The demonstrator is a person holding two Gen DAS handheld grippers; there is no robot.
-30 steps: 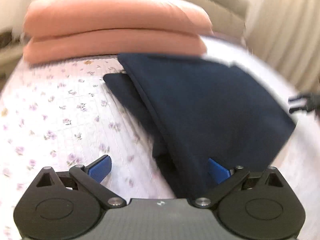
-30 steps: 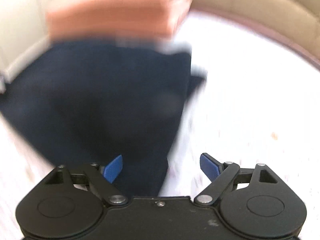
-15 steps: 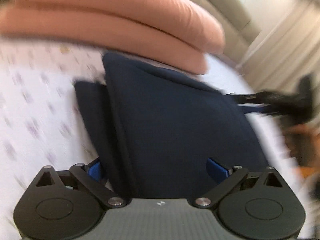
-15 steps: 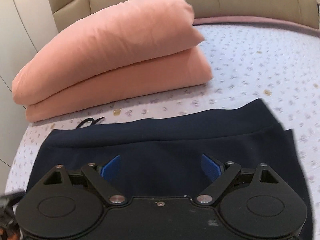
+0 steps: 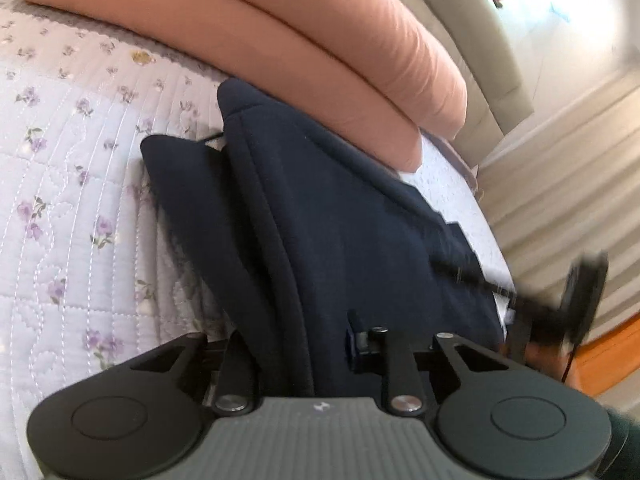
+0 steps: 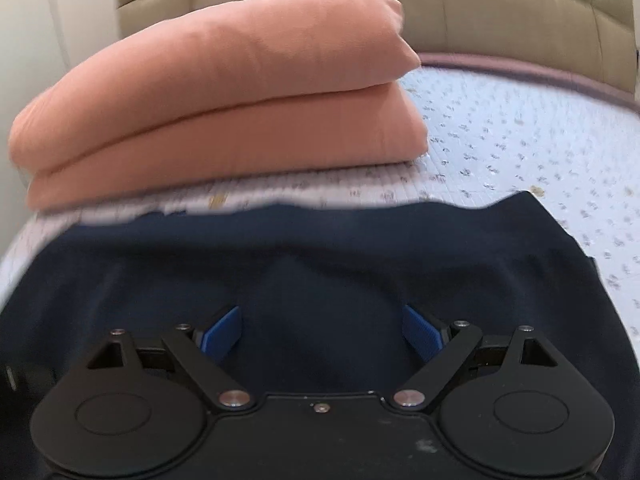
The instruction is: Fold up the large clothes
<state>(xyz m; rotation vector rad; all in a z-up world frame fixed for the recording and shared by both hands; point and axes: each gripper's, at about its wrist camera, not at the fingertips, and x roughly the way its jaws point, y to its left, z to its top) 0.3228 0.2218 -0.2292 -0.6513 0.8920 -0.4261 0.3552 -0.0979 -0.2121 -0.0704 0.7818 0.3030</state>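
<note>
A folded navy garment point(image 5: 344, 216) lies on the floral quilted bed. In the left wrist view my left gripper point(image 5: 296, 344) has closed on the garment's near folded edge; the fabric fills the gap between the fingers and hides the pads. In the right wrist view the navy garment point(image 6: 320, 264) spreads under my right gripper point(image 6: 322, 332), whose blue pads point(image 6: 222, 332) stand wide apart above the cloth with nothing between them. The right gripper point(image 5: 576, 300) also shows, blurred, at the garment's far right edge in the left wrist view.
A folded salmon-pink duvet point(image 5: 304, 36) lies just behind the garment, also in the right wrist view point(image 6: 224, 92). The floral quilt point(image 5: 60, 200) stretches left. A beige padded headboard point(image 6: 500, 12) stands behind; the bed edge and wooden floor point(image 5: 612, 356) are at the right.
My left gripper has moved forward over the garment's edge and closed on it. My right gripper has come in low over the garment and stays open.
</note>
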